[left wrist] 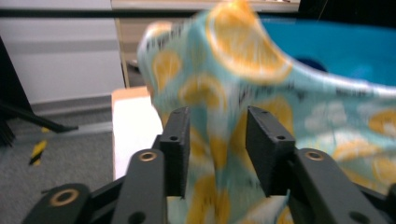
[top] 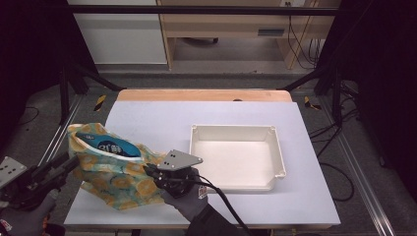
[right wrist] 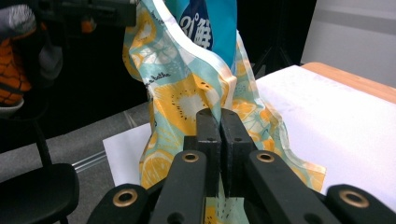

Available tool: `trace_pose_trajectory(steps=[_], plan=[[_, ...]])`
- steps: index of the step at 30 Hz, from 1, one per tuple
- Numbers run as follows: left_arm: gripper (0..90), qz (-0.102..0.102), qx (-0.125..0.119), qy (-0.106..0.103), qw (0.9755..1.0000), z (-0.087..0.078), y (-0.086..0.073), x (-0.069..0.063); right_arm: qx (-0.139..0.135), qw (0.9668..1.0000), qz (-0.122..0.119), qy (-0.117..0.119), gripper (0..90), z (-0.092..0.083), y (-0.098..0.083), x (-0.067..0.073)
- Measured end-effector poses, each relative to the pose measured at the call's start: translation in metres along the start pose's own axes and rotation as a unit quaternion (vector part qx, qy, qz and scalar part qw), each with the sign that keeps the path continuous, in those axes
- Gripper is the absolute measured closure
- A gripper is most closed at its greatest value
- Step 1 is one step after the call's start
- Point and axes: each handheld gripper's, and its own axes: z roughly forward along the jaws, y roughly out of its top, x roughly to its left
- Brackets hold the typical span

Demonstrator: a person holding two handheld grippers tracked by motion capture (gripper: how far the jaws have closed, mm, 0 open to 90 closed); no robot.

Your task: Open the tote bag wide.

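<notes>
Lemon-print bag (top: 110, 174) lies at the table's (top: 206, 118) left front corner, mouth held up, a blue packet (top: 112, 146) inside. Right gripper (top: 150, 172) pinches the bag's right edge. Left gripper (left wrist: 217, 140) stands spread, cloth between unpressed jaws. White tray (top: 236, 157) sits to the right.

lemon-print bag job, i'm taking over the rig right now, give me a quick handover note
Right gripper: shut on the lemon-print bag, at its edge nearest the tray.
Left gripper: jaws apart around the bag's fabric, pads not pressing.
Blue packet sits in the bag's open mouth, partly sticking out.
White tray stands beside the bag on the table.
Left to do: packet is not fully in or out.
</notes>
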Motion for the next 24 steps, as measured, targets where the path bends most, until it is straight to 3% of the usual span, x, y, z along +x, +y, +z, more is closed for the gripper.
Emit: trace_pose_trajectory(steps=[3, 7, 13, 17, 19, 24], plan=[[65.9, 0.008, 0.011, 0.004, 0.9999, 0.008, 0.005, 0.000, -0.001, 1.0000, -0.001, -0.001, 88.5, 0.000, 0.001, 0.001], [88.5, 0.010, 0.021, 0.004, 0.9997, 0.012, 0.005, 0.001, -0.002, 1.0000, -0.004, -0.001, 89.3, 0.000, 0.002, 0.001], [90.0, 0.005, 0.006, 0.026, 0.9996, 0.000, 0.002, 0.006, -0.010, 0.9999, -0.010, 0.005, 89.4, 0.003, 0.009, 0.006], [90.0, -0.004, 0.014, 0.040, 0.9991, -0.007, -0.007, 0.013, -0.004, 0.9997, -0.024, 0.004, 89.1, 0.012, 0.014, 0.013], [90.0, -0.013, 0.020, 0.038, 0.9990, -0.008, -0.013, 0.017, 0.000, 0.9998, -0.018, 0.006, 89.2, 0.018, 0.014, 0.013], [90.0, -0.014, 0.028, 0.019, 0.9993, -0.007, -0.025, 0.020, 0.011, 0.9997, -0.019, 0.006, 89.3, 0.023, 0.007, 0.013]])
